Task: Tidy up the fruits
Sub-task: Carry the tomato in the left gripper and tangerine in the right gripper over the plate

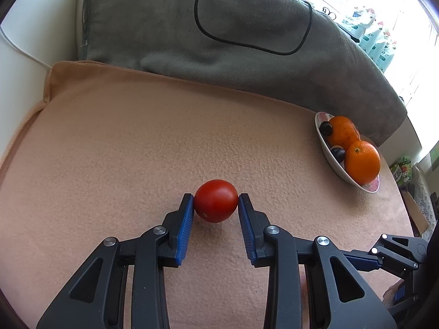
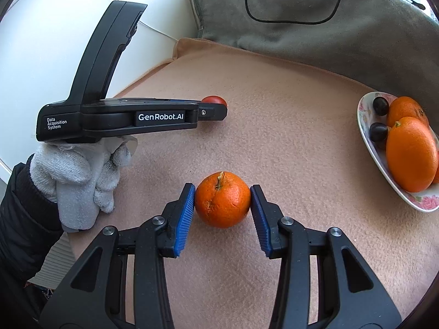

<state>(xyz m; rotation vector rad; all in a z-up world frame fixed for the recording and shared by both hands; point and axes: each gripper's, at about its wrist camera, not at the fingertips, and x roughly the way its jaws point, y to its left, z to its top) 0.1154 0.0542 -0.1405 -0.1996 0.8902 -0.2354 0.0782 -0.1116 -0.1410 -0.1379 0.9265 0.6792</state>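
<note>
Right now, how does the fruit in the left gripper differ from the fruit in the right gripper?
The tomato is red and smooth; the mandarin is orange, dimpled and bears a dry stem. The tomato looks smaller. Both sit between blue pads, the left gripper and the right gripper each closed on its fruit, over the peach cloth.

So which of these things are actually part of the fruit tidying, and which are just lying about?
Part of the job:
- tomato in the left gripper
- small orange in the right gripper
- flowered bowl holding two oranges and dark plums

Just lying about:
- grey cushion
- black cable
- peach cloth
</note>
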